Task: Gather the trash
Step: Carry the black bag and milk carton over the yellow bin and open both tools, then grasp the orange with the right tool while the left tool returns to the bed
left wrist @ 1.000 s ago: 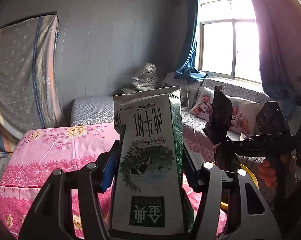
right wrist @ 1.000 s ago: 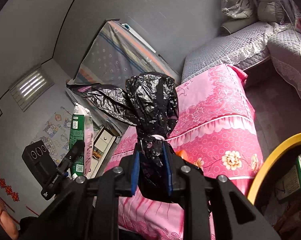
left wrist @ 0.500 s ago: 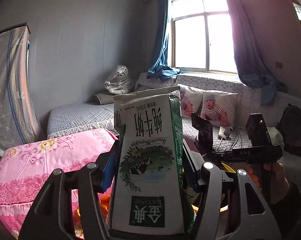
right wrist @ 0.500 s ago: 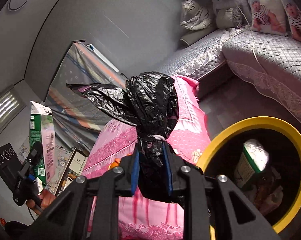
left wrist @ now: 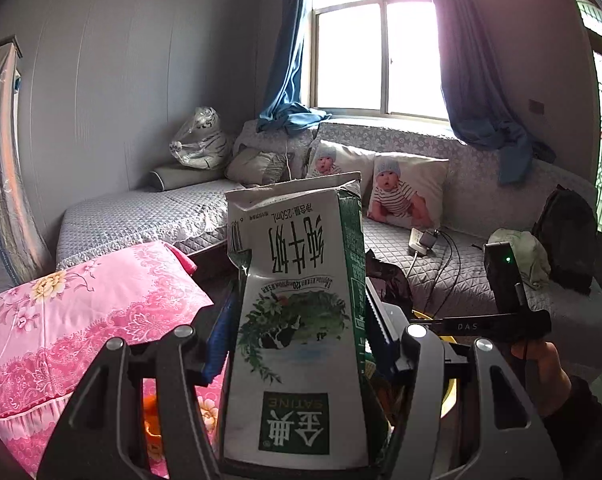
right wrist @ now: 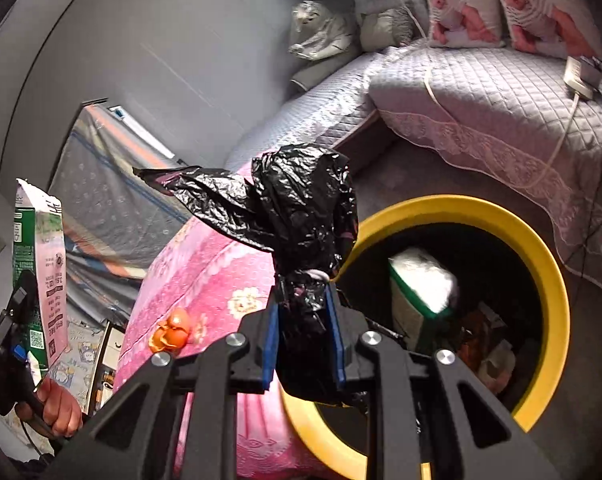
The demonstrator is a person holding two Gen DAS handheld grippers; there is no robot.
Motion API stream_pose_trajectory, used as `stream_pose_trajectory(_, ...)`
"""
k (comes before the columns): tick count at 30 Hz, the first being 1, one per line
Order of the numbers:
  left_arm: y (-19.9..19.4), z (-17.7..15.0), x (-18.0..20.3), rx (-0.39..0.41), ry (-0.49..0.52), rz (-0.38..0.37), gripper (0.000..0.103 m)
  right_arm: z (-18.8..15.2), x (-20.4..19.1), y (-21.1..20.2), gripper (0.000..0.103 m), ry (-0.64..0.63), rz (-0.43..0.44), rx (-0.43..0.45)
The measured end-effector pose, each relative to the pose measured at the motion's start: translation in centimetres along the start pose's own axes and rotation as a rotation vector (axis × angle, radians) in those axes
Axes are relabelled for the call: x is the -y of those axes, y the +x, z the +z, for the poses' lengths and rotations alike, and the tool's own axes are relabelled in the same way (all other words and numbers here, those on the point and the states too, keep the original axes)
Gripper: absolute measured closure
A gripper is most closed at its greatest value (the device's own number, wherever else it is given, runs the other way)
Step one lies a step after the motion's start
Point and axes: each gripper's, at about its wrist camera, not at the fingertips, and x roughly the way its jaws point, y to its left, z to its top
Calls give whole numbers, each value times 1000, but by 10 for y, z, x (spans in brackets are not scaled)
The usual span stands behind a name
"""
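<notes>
Baby-print pillows [left wrist: 405, 196] on quilted sofa [right wrist: 501, 104].

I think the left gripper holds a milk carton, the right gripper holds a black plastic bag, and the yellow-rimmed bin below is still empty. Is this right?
Not quite. The bin is not empty: the right wrist view shows a green and white carton and other scraps inside it. The rest stands: the left gripper holds the milk carton, the right gripper the black plastic bag.

The yellow bin [right wrist: 549, 264] is open at the top, w/ room left above the carton [right wrist: 417, 292] and scraps inside. The pink-covered counter [right wrist: 217, 276] presses against the bin's left rim; orange peel [right wrist: 173, 330] lies on it, near the bin.
</notes>
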Motion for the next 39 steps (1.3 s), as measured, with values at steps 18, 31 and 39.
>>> stream_pose_trajectory(18,119,-35,40,-178,-5,-115,48,-19,66,-4,66,178,-115,2)
stream_pose_trajectory(31,164,-69,64,-265,0,-142,12,-1,81,-67,41,217,-88,178)
stream_pose_trajectory(39,127,-54,25,-140,-120,-74,9,5,55,-65,41,129,-59,184)
